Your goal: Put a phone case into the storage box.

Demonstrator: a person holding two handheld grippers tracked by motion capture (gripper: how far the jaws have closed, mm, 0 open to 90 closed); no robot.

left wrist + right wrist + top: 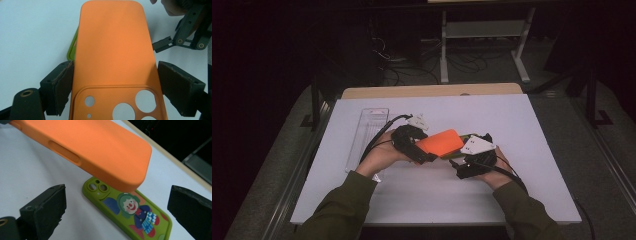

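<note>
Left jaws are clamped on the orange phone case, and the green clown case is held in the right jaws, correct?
Not quite. In the right gripper view the right gripper stands open, and the green clown case lies on the white table, unheld. The left gripper does clamp the orange phone case.

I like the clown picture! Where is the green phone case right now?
The green phone case lies flat on the white table, partly beneath the raised orange phone case, between the right gripper's open jaws.
</note>
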